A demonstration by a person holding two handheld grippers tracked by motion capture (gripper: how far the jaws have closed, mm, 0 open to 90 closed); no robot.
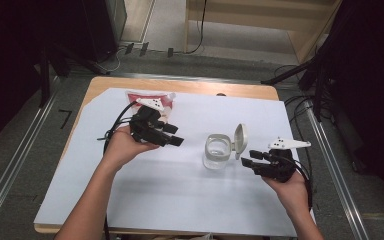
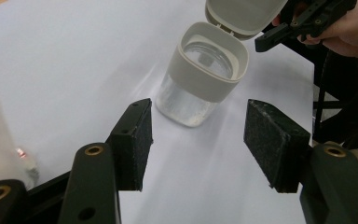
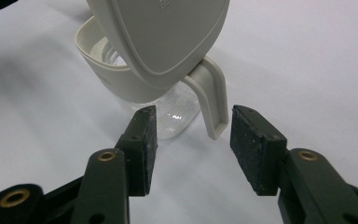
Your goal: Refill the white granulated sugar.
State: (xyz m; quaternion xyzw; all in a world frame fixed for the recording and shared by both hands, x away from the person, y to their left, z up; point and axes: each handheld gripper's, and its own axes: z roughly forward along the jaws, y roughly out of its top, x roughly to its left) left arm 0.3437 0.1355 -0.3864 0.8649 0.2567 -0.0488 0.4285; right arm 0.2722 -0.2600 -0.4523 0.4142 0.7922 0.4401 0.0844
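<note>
Left gripper [image 1: 172,134] gapes empty, aimed at the jar [image 1: 216,151] mid-table; right gripper [image 1: 251,159] also parted, empty, just beside the jar's raised lid [image 1: 240,140] and its latch [image 3: 213,100]; a pouch [image 1: 147,98] lies behind.

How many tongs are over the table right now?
2: the left tongs are in front of the red pouch; the right tongs are beside the open jar.

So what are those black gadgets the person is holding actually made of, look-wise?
Each is a black hand-held gripper, left and right, with two flat black jaws faced in rough dark pads, brass-coloured pivot rivets, a pale three-cornered plate on top and a black cable trailing off. The forearms are bare, no sleeves.
</note>
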